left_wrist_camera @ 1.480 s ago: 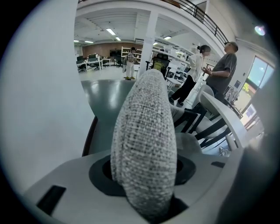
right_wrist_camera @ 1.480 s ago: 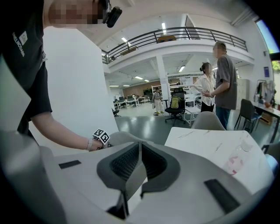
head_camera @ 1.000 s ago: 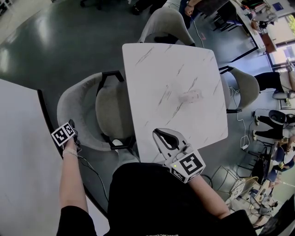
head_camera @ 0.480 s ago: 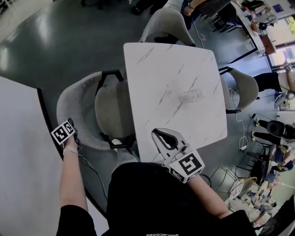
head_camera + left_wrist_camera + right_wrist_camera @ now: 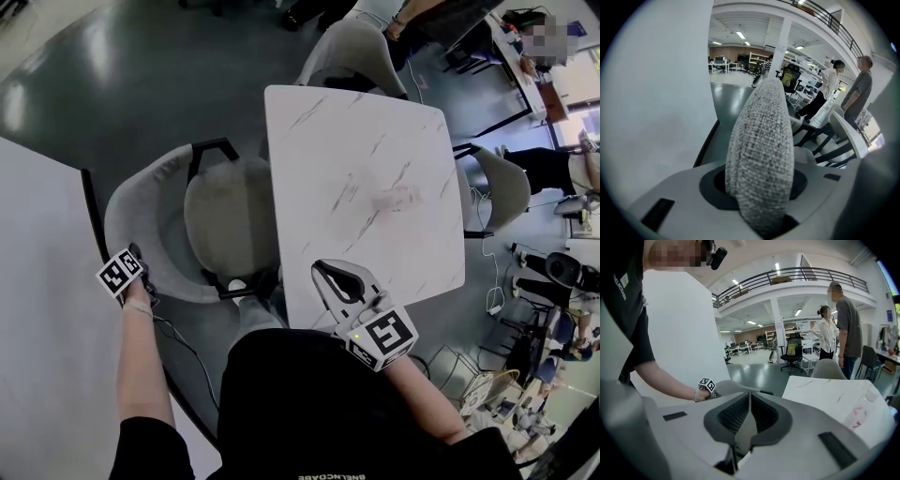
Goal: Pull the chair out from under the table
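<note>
A grey upholstered chair with a black frame stands at the left side of the white marble-patterned table. Its seat's right edge lies beside the tabletop's left edge. My left gripper is shut on the rim of the chair's curved backrest; the grey fabric fills the space between the jaws. My right gripper hovers over the table's near edge, shut, with nothing in it. In the right gripper view, its jaws meet, and the chair's backrest shows beyond them.
A white partition runs close behind the chair on the left. Two more grey chairs stand at the table's far side and right side. A pinkish patch marks the tabletop. People and cables crowd the right.
The chair has slid left, away from the table, with my left gripper still on its backrest. More of the seat shows beside the tabletop. My right gripper has stayed put.
</note>
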